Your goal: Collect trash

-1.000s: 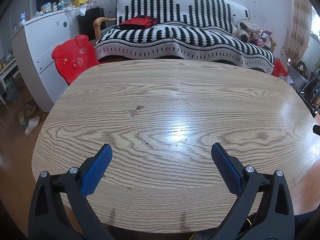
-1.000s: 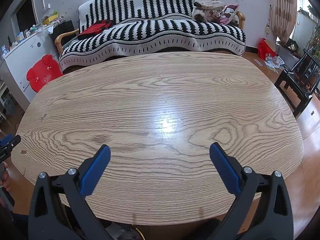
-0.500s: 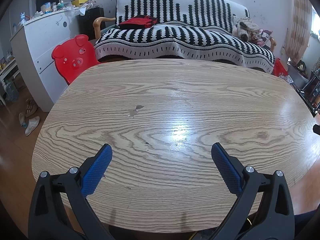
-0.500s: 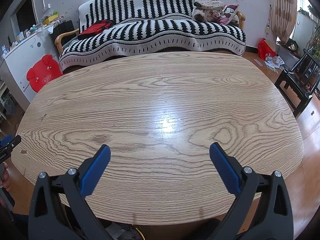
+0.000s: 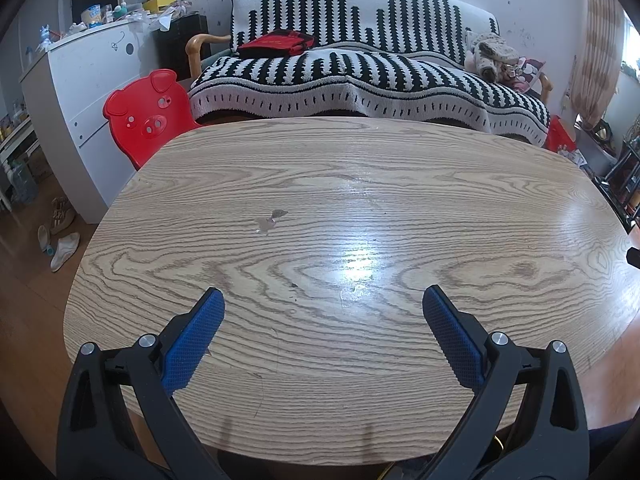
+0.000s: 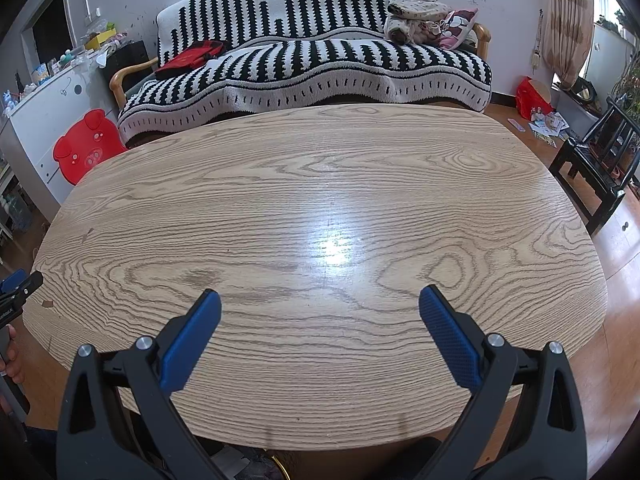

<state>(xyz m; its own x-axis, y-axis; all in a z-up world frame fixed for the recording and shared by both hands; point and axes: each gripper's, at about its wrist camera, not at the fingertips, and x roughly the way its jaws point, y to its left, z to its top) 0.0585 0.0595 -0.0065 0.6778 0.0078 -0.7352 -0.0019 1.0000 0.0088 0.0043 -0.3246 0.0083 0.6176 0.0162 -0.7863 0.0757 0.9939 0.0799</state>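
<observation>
Both grippers — left gripper (image 5: 322, 302) and right gripper (image 6: 320, 304) — are held spread and empty above the table (image 5: 400, 184), where only tiny flat scraps (image 5: 270, 220) ahead-left are seen — easily slid, not pinched.

room was evenly lit and pretty sharp, white glare patch sat mid table (image 5: 360, 268), daylight came through the curtain (image 6: 568, 20) on the right, heavy fisheye bending, dark vignetted corners

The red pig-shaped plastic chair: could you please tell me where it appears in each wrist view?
Left wrist view: red pig-shaped plastic chair at upper left, behind the oval wooden table.
Right wrist view: it sits at the left edge.
Shared landmark: black-and-white striped sofa.
</observation>
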